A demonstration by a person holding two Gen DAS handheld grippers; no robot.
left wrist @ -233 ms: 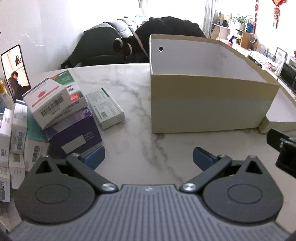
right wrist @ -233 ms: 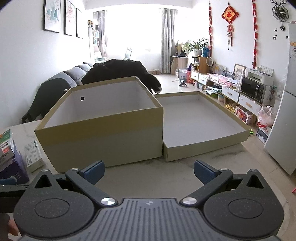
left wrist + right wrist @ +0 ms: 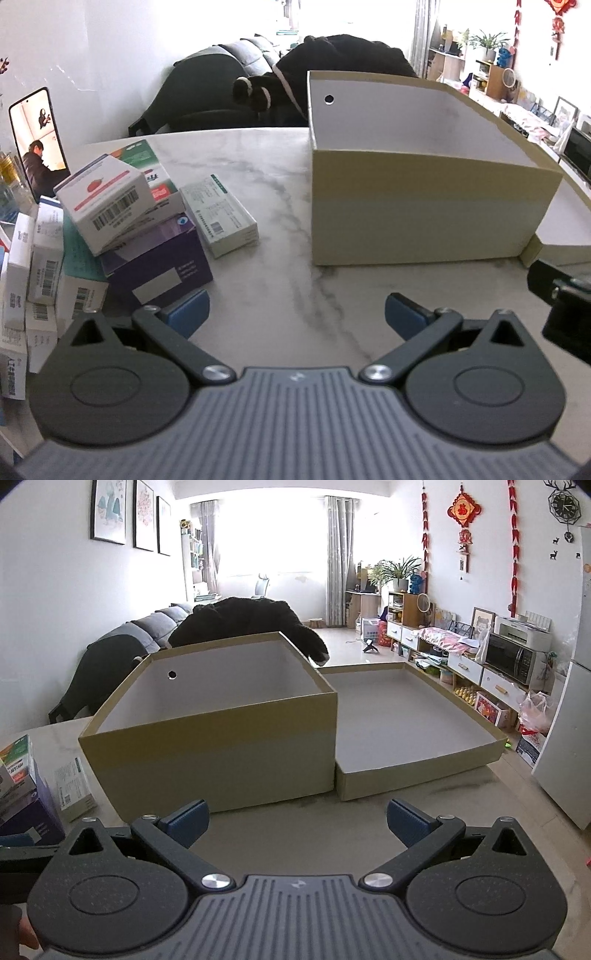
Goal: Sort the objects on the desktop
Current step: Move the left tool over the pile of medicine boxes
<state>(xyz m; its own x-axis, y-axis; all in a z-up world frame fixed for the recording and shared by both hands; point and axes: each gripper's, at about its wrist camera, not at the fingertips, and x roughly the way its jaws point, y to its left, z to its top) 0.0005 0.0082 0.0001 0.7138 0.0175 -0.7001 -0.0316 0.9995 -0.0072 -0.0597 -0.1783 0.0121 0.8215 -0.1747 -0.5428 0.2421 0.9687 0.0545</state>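
The big tan box stands on the table with its top off, and what shows of its inside is bare white wall. Its flat lid lies touching it on the right, also bare. The small packets are piled in a loose heap on the left of the table, well apart from the box. A purple packet sits at the front of the heap, and a pale flat packet lies at the edge nearest the box.

The left gripper is spread wide and holds nothing — it hangs over bare table between heap and box. The right gripper is spread wide too, in front of the box wall.

I think a good grab goes for a packet on top or at the edge, like the pale flat one, so the heap does not slide. Squeeze its long sides and keep it level.

The table is pale stone with grey lines, smooth and maybe slippery. A phone leans by the wall. Behind is a bright living room with a sofa and a low shelf.
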